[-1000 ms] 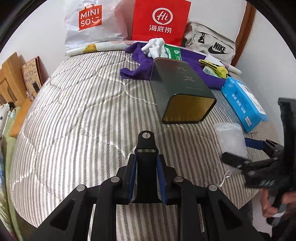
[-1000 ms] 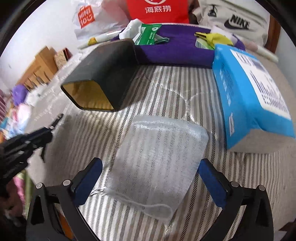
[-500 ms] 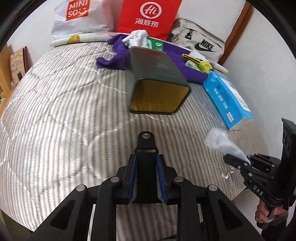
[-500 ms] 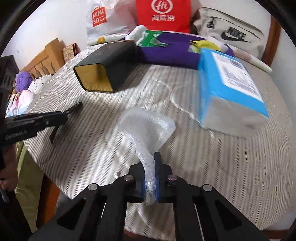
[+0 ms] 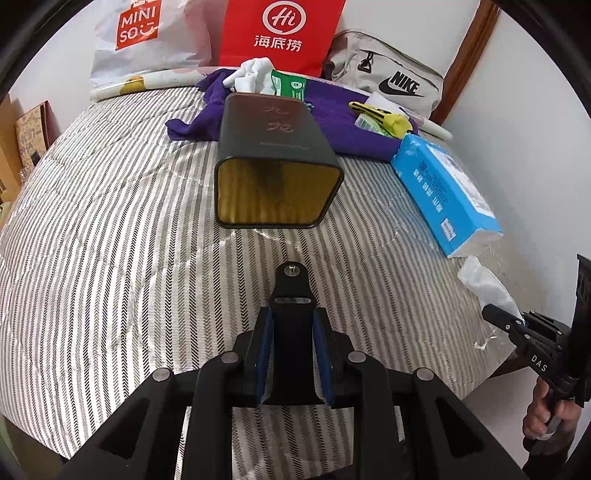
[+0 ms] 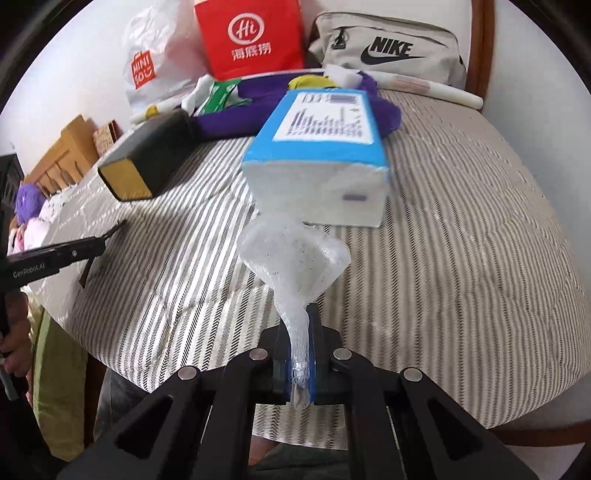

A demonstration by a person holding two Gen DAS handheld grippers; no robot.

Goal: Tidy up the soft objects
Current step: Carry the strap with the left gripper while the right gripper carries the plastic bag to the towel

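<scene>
A clear bubble-textured pouch [image 6: 295,254] is bunched up, and my right gripper [image 6: 300,332] is shut on its lower end, holding it off the striped bedcover [image 6: 461,240] just in front of the blue tissue pack [image 6: 317,147]. The left wrist view shows that gripper [image 5: 506,317] with the pouch [image 5: 484,284] at the bed's right edge. My left gripper [image 5: 291,325] is shut on a flat black piece [image 5: 291,291] with a screw at its tip. It hovers over the bed, short of the dark tin [image 5: 273,155] that lies on its side, gold inside facing me.
A purple cloth [image 5: 332,125] lies at the back with a white cloth [image 5: 251,74], a green pack [image 5: 288,85] and a yellow item [image 5: 391,120] on it. A red bag [image 5: 280,33], a white shopping bag [image 5: 140,37] and a grey bag [image 5: 388,74] stand behind.
My right gripper closed on the flat pouch, bunched it up and lifted it toward the tissue pack. My left gripper shifted sideways, so the tin now lies straight ahead.
</scene>
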